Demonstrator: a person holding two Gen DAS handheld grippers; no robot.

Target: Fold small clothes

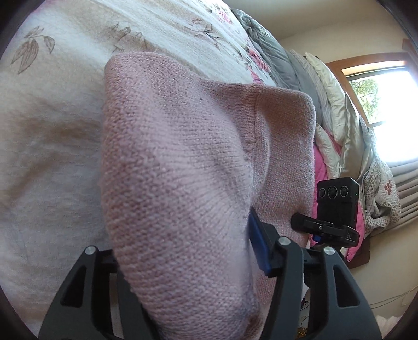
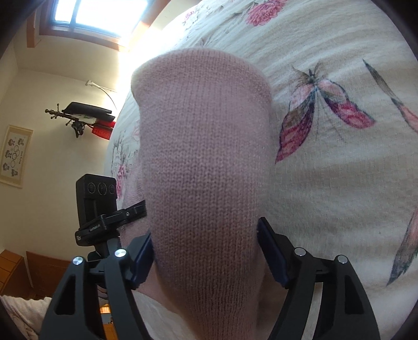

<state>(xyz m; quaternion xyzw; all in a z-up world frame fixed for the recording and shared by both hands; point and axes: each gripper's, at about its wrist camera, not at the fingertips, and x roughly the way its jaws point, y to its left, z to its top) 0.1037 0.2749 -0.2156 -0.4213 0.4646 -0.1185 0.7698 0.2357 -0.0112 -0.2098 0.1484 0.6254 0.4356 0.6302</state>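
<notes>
Across the middle of both views, each hand-held gripper, left (image 1: 183,264) and right (image 2: 205,251), pinches my pink knit sweater (image 1: 183,157) above the bed (image 1: 52,130). Mid-fold I reckon; next, lay it flat and even.

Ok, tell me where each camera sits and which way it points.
Left wrist: sits on the left gripper, looking along its fingers over the pink knit garment they clamp, toward the floral bedspread and a window; the right gripper's camera unit shows too.
Right wrist: sits on the right gripper, facing the same garment on the bedspread, with a window upper left; the left gripper's camera unit shows.
Shared: garment, bedspread, each other's gripper.
</notes>
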